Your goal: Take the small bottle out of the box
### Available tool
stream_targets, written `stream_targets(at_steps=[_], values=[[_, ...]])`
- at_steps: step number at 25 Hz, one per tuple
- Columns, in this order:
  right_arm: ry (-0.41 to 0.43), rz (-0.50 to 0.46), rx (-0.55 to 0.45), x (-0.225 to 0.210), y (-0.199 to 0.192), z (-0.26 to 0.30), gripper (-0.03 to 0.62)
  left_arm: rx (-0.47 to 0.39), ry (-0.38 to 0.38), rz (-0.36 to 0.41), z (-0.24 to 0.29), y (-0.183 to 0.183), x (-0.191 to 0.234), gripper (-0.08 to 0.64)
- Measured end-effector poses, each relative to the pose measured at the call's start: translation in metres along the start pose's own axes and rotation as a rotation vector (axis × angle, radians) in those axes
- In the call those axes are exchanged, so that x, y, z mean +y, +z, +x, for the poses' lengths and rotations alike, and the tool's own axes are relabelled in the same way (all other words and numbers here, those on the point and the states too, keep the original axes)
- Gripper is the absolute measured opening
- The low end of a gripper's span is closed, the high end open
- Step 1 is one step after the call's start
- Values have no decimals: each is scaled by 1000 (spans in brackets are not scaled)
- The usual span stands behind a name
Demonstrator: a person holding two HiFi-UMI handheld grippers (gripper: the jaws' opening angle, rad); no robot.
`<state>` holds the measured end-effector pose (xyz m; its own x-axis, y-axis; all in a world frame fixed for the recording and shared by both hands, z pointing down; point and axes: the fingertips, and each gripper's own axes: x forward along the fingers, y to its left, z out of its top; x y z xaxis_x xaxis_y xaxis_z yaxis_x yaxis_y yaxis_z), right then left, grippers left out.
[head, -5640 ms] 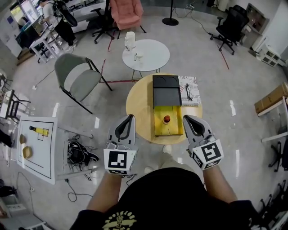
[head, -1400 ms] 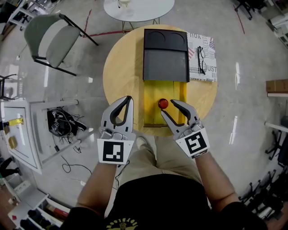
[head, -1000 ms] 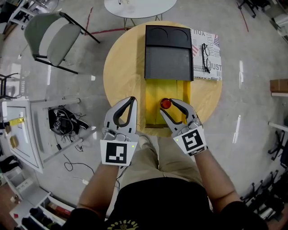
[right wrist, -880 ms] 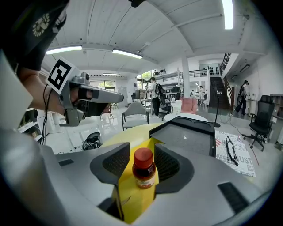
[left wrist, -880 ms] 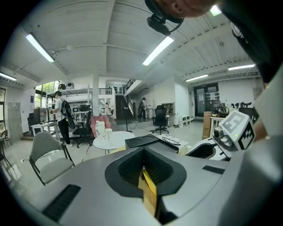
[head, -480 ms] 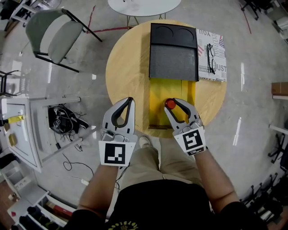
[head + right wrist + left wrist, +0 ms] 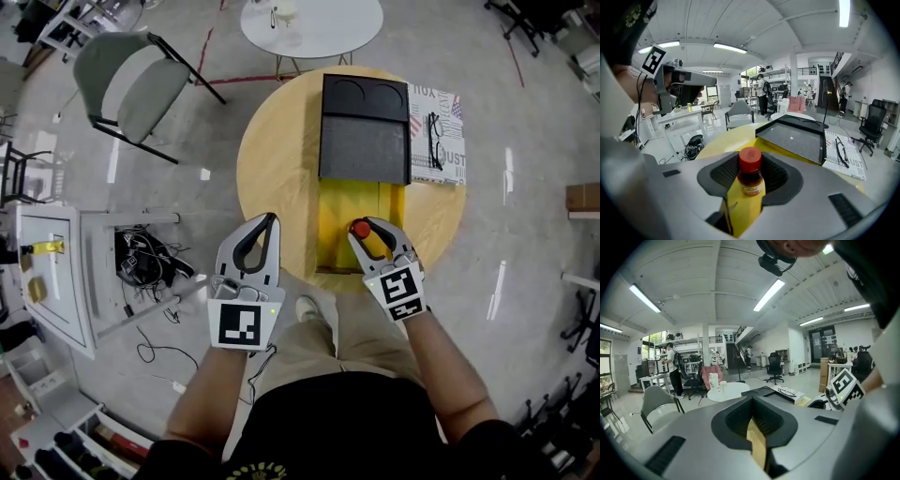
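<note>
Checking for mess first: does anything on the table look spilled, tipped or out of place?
Nothing stands out. The small bottle stands upright in the yellow box, cap on, nothing spilled around it. The black lid lies open behind, and the glasses rest on the printed paper.

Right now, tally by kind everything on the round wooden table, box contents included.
yellow box: 1
small bottle: 1
black tray: 1
newspaper: 1
glasses: 1
Total: 5
</note>
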<state>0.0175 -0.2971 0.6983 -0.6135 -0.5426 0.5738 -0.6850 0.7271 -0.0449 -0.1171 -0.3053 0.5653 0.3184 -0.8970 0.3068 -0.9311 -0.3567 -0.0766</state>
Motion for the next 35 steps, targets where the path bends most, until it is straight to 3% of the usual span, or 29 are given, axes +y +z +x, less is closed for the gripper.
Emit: stream_targets(at_steps=[6, 13, 23, 35], values=[[13, -28, 3, 6, 18, -24, 155, -7, -19, 26, -5, 27, -6, 14], [5, 10, -12, 9, 37, -55, 155, -12, -69, -11, -21, 53, -16, 14], [-10, 19, -8, 0, 67, -90, 155, 29, -63, 41, -36, 83, -15, 14], [-16, -12, -24, 2, 101, -123, 155, -27, -64, 45, -61, 118, -11, 14]])
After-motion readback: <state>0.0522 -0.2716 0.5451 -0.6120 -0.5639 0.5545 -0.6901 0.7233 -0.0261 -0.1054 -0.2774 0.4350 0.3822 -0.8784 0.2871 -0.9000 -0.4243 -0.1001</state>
